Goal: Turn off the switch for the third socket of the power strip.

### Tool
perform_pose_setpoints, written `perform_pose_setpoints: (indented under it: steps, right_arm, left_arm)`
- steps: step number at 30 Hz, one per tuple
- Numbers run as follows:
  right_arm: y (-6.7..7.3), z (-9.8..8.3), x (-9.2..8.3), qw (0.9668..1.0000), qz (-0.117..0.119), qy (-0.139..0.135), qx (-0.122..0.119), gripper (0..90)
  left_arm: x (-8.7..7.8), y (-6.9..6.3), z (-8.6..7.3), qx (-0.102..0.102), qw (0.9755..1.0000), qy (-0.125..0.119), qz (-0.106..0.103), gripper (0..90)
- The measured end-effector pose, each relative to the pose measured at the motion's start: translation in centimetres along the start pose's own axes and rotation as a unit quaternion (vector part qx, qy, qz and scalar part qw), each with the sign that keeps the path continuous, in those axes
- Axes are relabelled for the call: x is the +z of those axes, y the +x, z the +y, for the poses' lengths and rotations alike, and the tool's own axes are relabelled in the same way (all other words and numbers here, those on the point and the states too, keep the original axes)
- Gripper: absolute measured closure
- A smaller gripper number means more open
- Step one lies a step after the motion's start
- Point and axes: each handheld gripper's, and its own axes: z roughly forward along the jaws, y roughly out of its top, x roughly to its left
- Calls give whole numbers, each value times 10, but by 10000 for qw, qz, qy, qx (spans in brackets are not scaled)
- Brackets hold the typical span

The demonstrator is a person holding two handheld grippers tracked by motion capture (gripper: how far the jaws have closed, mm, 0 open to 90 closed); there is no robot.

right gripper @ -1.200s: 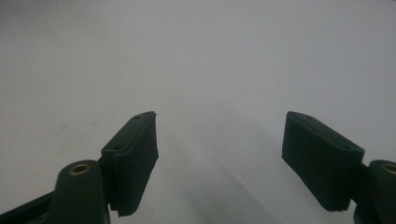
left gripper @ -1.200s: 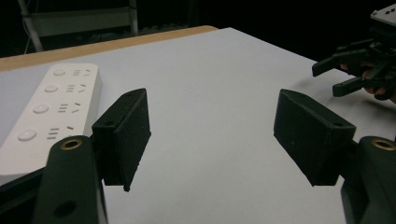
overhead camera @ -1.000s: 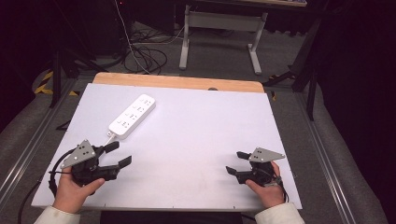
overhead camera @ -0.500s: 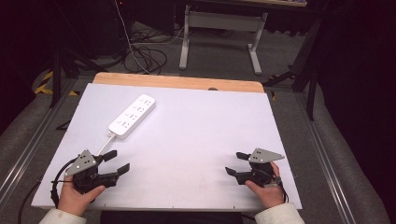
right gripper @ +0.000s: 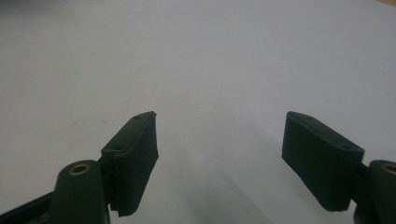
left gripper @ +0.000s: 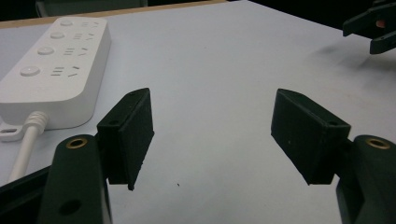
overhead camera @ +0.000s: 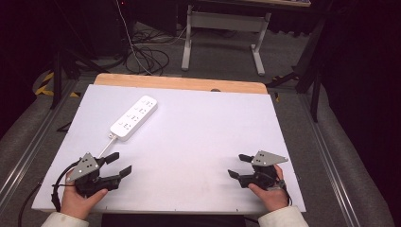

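We see the left gripper (overhead camera: pixel 119 164) low at the near left corner of the white table (overhead camera: pixel 213 127), its jaws spread wide and holding nothing. The white power strip (overhead camera: pixel 134 117) lies flat on the table's far left part, near that gripper and just beyond it, not touching; its cord (left gripper: pixel 25 140) runs back toward the left jaw. The right gripper (overhead camera: pixel 239 165) rests at the near right corner, jaws also wide and empty, well apart from the strip.

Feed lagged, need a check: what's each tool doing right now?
Left tool: open, empty, low over the white table, near the white plastic power strip.
Right tool: open, empty, over bare table.
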Motion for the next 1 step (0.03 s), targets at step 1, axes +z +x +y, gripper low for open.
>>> perform_pose_setpoints:
  steps: [1]
  right_arm:
    - [0, 0, 0, 10000, 0, -2, -3, 275]
  left_arm:
    - [0, 0, 0, 18, 10000, -6, 6, 298]
